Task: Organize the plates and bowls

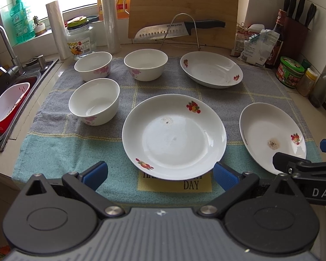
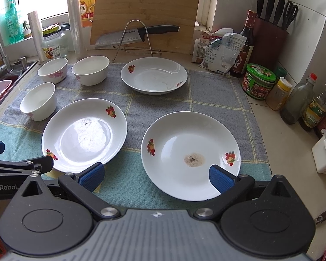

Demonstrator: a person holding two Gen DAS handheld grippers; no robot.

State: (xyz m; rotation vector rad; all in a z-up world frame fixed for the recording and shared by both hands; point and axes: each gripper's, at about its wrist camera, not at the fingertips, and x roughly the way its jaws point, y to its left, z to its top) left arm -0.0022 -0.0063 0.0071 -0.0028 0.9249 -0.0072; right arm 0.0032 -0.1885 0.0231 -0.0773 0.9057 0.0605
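Observation:
Three white flowered plates lie on a grey-and-teal cloth (image 1: 60, 148): a middle plate (image 1: 173, 136) (image 2: 84, 134), a right plate with a brown stain (image 1: 271, 137) (image 2: 190, 155), and a far plate (image 1: 210, 69) (image 2: 154, 76). Three white flowered bowls stand at left: the near bowl (image 1: 94, 101) (image 2: 38, 101), the far-left bowl (image 1: 93, 65) (image 2: 52, 70) and the far-middle bowl (image 1: 146, 64) (image 2: 90, 70). My left gripper (image 1: 160, 174) is open just before the middle plate. My right gripper (image 2: 157, 177) is open over the stained plate's near rim, holding nothing.
A sink (image 1: 14, 91) with a red-and-white basket lies at left. Behind the cloth a cutting board (image 1: 182, 8) leans, with a knife (image 1: 178, 29) on a wire rack. Jars, sauce bottles (image 2: 300, 106) and a knife block (image 2: 269, 30) crowd the right side.

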